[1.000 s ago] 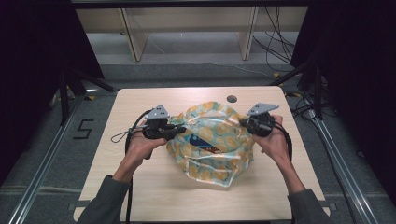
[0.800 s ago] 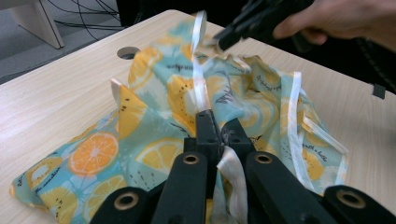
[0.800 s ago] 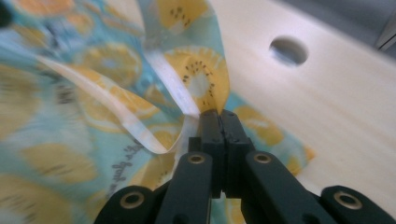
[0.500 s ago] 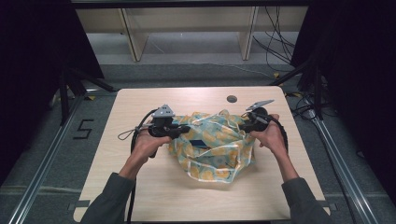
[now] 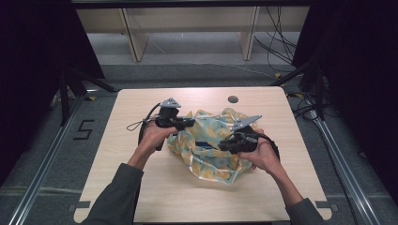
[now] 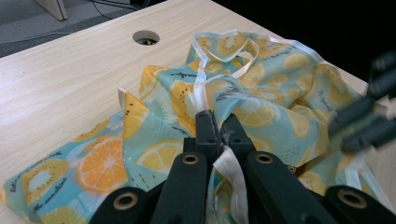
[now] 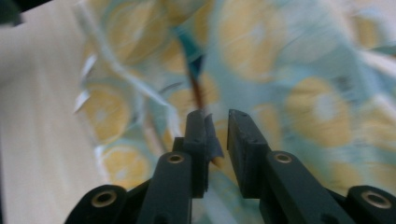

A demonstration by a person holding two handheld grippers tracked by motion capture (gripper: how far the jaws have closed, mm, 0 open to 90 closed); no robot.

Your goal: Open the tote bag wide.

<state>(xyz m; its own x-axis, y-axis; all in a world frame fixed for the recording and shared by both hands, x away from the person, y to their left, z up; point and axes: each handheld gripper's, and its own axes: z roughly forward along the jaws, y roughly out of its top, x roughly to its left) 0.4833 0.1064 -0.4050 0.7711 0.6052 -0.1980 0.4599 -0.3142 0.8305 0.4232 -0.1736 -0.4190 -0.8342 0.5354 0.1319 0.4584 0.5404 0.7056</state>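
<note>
2 grippers are at work here, and you hold 1 in each hand. Your left gripper (image 5: 189, 123) has its jaws pressed together on the fruit cloth (image 5: 202, 165). In the left gripper view, the left gripper (image 6: 222, 123) pinches a fold of the cloth (image 6: 275, 107) together with a white strap (image 6: 229, 173) that runs down between its jaws.

Your right gripper (image 5: 223, 144) is at the other side of the cloth, over its middle. Its jaws have just been closing, but in the right gripper view a small gap shows between them (image 7: 217, 121). The picture there is blurred. The cloth lies just past the tips, and I see none of it pressed between the pads.

The cloth sits in a loose heap in the middle of the table (image 5: 187, 199), between your 2 hands. Beyond it, near the far edge, is a round hole (image 5: 233, 99) in the table top.

I think you are gathering or folding the cloth, and the step in hand is getting a new grip with the right gripper. For the next move, I would open the right jaws a bit, push them onto an edge or fold, and then close them. Keep the left grip tight, so the cloth does not slide away.
</note>
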